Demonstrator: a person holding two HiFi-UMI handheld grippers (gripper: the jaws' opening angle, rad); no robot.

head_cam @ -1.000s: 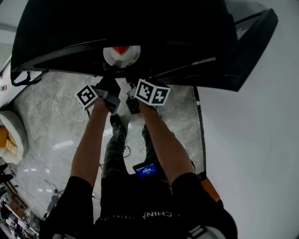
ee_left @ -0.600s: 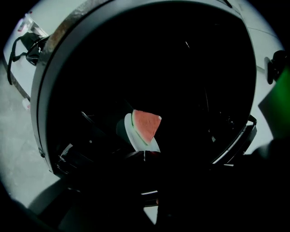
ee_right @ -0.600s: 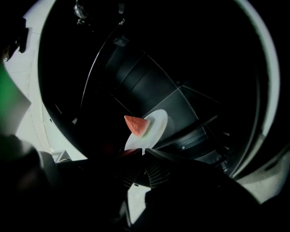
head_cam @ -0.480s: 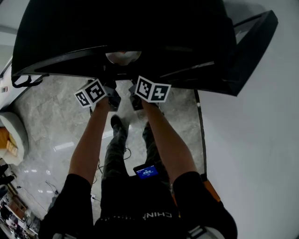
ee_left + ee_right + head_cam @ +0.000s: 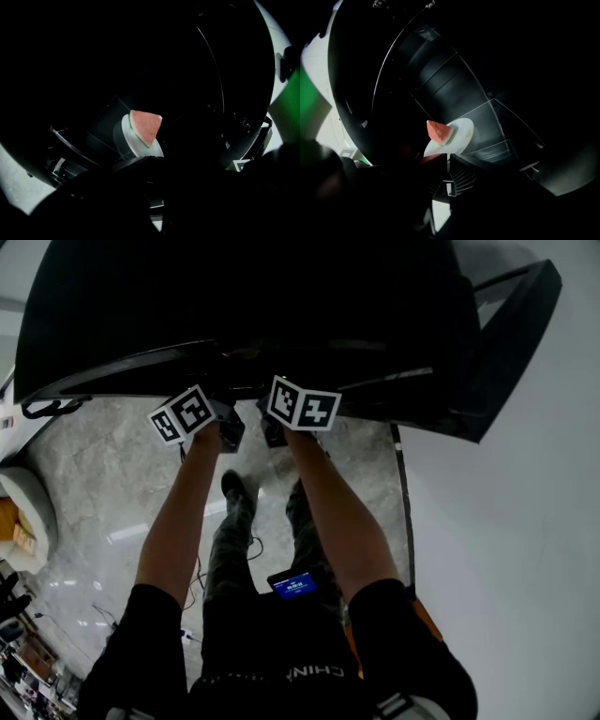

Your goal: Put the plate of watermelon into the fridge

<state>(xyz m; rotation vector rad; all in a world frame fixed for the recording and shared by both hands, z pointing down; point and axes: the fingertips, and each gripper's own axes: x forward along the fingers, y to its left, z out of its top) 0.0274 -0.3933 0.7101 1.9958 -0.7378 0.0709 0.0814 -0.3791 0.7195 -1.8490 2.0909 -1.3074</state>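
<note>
The white plate (image 5: 137, 143) carries one red watermelon wedge (image 5: 146, 127) with a green rind. It hangs inside the dark fridge (image 5: 253, 306), over a glass shelf (image 5: 499, 124). My left gripper (image 5: 151, 160) is shut on the plate's near rim, its jaws almost lost in shadow. My right gripper (image 5: 444, 160) is shut on the rim of the plate (image 5: 459, 136) from the other side, just below the wedge (image 5: 439, 132). In the head view only the two marker cubes show at the fridge's opening, left gripper (image 5: 223, 427) and right gripper (image 5: 274, 426). The plate is hidden there.
The fridge door (image 5: 511, 343) stands open at the right. A white wall (image 5: 506, 568) runs along the right, grey marble floor (image 5: 94, 484) lies below. My legs and a small lit screen (image 5: 296, 583) sit under my arms. A pale rounded seat (image 5: 23, 507) is at far left.
Both grippers have pushed forward into the fridge with the plate. The plate, seen at the fridge's edge in the head view before, is now out of sight inside.
</note>
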